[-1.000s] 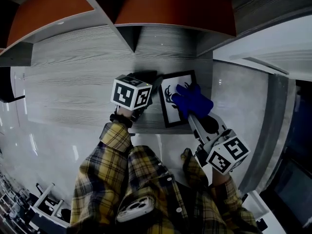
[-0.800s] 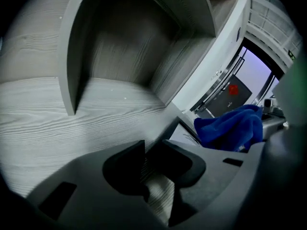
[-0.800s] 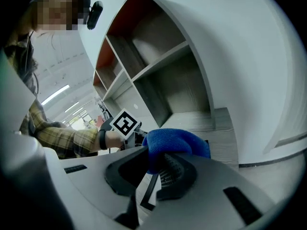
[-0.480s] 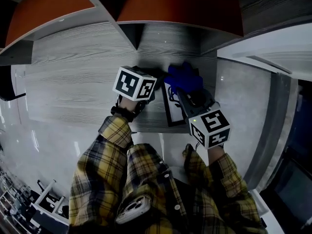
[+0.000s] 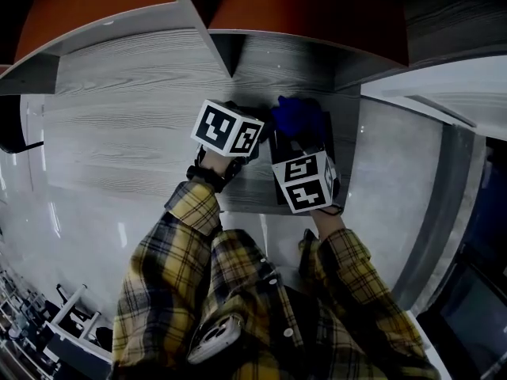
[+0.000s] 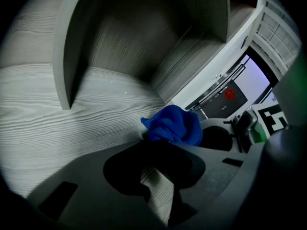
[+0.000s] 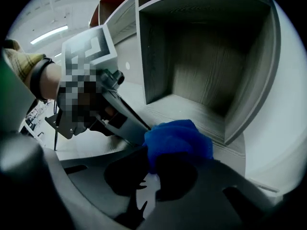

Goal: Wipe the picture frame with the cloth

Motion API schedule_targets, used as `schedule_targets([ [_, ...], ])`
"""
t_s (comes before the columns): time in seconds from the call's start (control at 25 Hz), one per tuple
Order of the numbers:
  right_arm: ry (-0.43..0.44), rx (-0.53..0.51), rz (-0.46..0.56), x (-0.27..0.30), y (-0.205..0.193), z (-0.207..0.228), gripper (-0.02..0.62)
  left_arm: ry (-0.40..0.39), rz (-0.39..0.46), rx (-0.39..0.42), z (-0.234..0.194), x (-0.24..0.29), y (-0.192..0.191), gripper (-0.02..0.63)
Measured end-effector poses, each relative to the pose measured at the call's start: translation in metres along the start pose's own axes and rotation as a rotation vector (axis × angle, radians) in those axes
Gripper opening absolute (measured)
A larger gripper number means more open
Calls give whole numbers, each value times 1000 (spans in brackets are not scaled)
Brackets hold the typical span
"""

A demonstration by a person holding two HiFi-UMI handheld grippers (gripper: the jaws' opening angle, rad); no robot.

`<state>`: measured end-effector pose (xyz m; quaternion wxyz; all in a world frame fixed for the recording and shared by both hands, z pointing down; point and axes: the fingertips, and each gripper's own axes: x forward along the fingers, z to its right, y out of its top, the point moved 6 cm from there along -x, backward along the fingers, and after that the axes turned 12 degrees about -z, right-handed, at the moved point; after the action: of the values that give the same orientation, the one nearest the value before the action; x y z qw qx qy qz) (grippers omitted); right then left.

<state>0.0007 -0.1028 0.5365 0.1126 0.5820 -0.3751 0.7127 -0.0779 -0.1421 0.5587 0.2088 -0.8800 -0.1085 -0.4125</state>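
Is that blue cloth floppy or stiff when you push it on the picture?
Probably floppy: the blue cloth is bunched into a crumpled lump in the right gripper's jaws. It looks light, since just the jaw tips carry it. Pushed across the picture frame, it would likely squash and drag rather than roll.
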Motion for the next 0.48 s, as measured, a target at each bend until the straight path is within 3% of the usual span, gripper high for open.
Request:
schedule_targets([
  [0.48, 138, -32, -128, -10, -23, -22, 44, 18, 19, -5, 1, -1, 0, 98],
])
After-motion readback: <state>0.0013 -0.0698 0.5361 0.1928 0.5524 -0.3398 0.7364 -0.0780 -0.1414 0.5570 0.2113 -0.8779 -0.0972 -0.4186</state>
